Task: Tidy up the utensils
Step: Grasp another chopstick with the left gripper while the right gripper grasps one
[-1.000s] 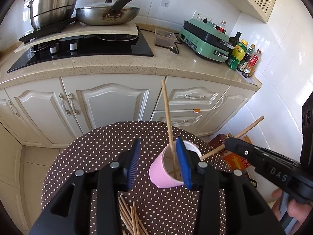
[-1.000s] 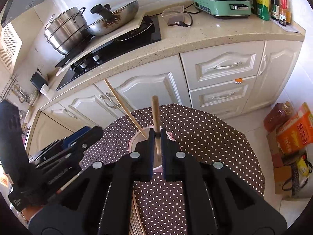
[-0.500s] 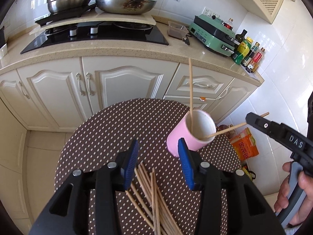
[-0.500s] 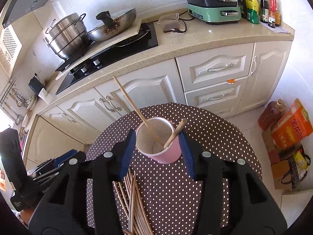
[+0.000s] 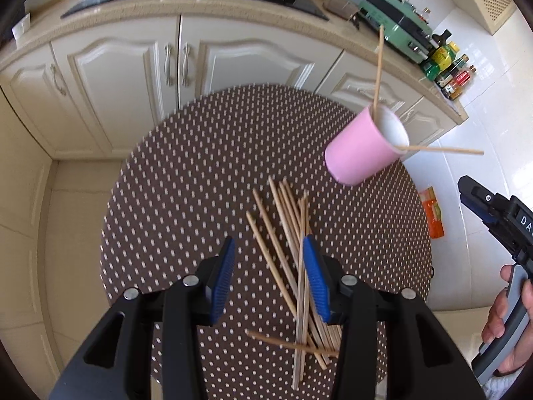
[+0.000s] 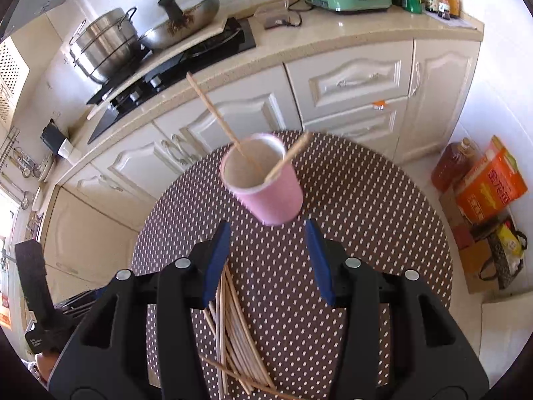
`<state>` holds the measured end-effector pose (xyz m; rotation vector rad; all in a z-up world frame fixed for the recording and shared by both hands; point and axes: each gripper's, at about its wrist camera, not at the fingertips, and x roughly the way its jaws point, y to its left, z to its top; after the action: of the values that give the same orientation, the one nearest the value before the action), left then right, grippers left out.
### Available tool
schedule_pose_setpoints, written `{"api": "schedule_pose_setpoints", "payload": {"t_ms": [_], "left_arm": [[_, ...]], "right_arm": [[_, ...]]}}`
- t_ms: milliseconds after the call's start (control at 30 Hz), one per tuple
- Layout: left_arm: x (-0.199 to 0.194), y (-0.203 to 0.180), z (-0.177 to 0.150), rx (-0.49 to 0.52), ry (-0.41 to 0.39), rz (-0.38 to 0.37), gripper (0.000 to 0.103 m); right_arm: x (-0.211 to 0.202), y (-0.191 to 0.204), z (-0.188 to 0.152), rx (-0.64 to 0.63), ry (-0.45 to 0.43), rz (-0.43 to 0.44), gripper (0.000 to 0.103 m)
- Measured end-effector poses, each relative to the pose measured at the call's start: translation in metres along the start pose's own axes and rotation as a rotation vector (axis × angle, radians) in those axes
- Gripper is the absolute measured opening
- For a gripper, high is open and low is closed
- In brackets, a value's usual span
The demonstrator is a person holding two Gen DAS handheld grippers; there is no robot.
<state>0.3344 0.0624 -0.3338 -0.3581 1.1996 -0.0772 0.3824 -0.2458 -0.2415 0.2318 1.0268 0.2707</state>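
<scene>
Two blue pads of the left gripper (image 5: 268,276) stand apart, empty, over the loose chopsticks (image 5: 293,250), whose long axes run roughly along the fingers. Right gripper (image 6: 268,263), jaws just opened, nothing between; pink cup (image 6: 263,180) lies beyond its tips.

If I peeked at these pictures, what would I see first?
Probably the pink cup standing on the round polka-dot table, with two wooden chopsticks poking out of it. Next, the pile of loose chopsticks lying on the table in front of the cup, under the open left claw.
</scene>
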Motion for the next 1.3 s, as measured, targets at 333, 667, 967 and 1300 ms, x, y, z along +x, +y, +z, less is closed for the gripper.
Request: {"api": "schedule_pose_setpoints", "payload": {"t_ms": [333, 667, 967, 1300], "left_arm": [[0.044, -0.002, -0.053, -0.119, 0.193, -0.019, 0.041], [0.068, 0.0, -0.089, -0.231, 0.272, 0.029, 0.041], [0.088, 0.0, -0.111, -0.288, 0.292, 0.035, 0.034], [0.103, -0.014, -0.1, -0.291, 0.222, 0.1, 0.005]], "right_arm": [[0.027, 0.021, -0.062, -0.077, 0.146, 0.016, 0.046], [0.049, 0.026, -0.105, -0.117, 0.264, 0.032, 0.046], [0.06, 0.026, -0.106, -0.129, 0.301, 0.057, 0.046], [0.08, 0.025, -0.094, -0.146, 0.345, 0.085, 0.046]]}}
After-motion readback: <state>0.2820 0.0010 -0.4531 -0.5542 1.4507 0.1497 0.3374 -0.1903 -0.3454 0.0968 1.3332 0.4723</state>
